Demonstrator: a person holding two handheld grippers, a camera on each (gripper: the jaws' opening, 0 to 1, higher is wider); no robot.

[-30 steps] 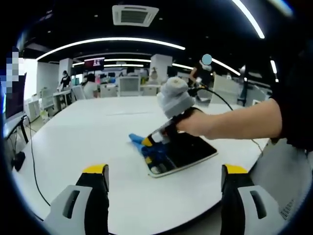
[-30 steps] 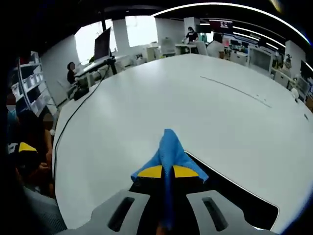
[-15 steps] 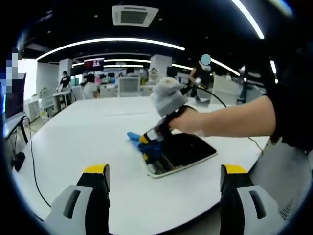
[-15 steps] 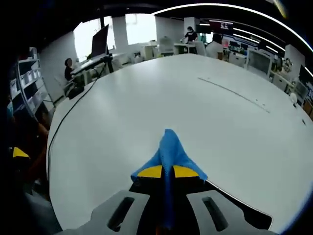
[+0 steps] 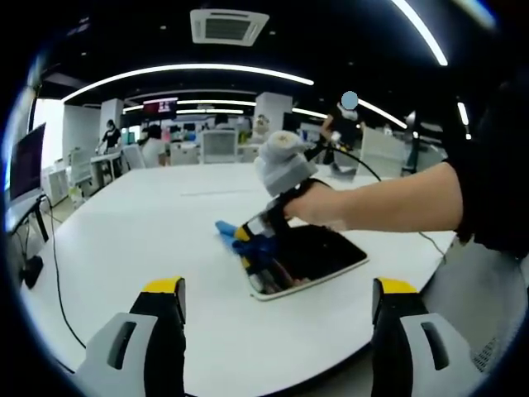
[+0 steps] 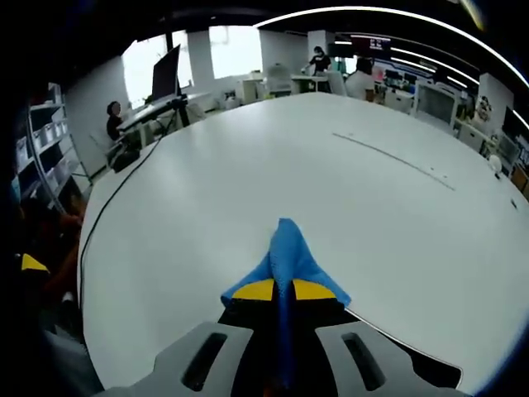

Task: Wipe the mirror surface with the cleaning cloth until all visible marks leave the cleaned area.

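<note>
- On the white table [image 5: 124, 240], the right hand-held gripper [image 5: 248, 240] pinches the blue cloth [image 6: 287, 256] against the mirror [image 5: 318, 256].
- Left hand-held gripper [image 5: 277, 302] hangs wide apart, holding nothing.

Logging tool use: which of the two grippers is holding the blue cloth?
The right gripper, shut on the blue cloth over the mirror. The left gripper is open, holding nothing.
</note>
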